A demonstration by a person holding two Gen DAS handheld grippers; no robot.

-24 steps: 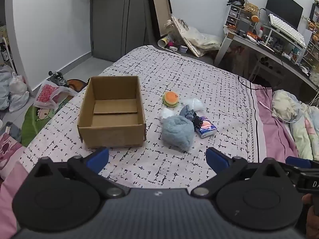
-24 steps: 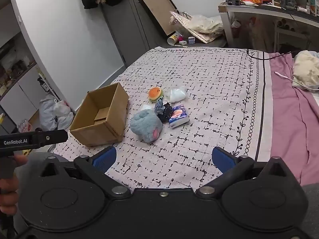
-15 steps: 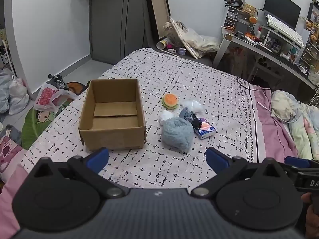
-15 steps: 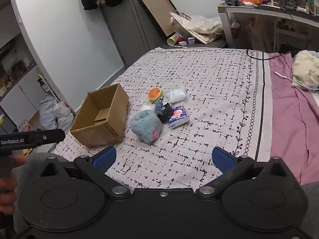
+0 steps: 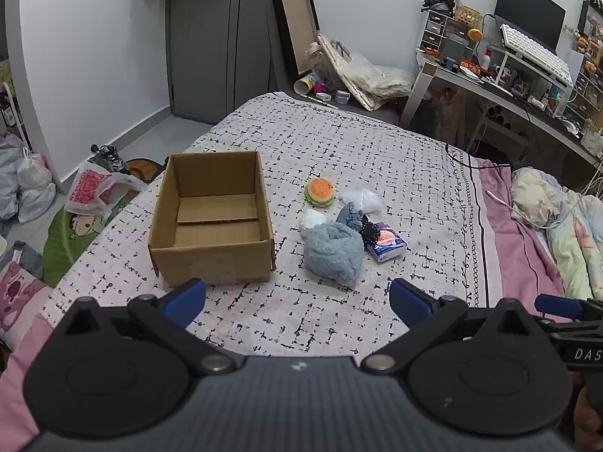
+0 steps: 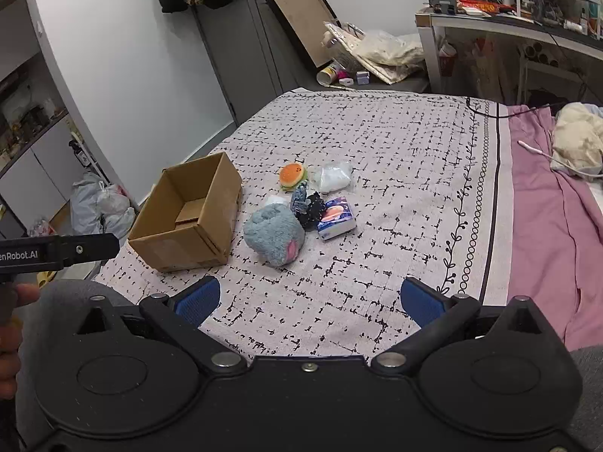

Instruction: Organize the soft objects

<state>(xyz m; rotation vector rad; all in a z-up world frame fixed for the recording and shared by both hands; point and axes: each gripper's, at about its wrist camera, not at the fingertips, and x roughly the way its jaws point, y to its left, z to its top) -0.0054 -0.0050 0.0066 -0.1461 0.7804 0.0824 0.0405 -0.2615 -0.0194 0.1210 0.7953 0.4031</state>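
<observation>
while both tools hover over the patterned bedspread, the empty cardboard box sits left of a fluffy blue plush, tissue pack and burger toy; left gripper and right gripper gape wide, holding nothing.

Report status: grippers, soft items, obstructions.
Left gripper and right gripper open, empty, above bed. Box empty; plush and burger beside it. Nothing in the way.
</observation>
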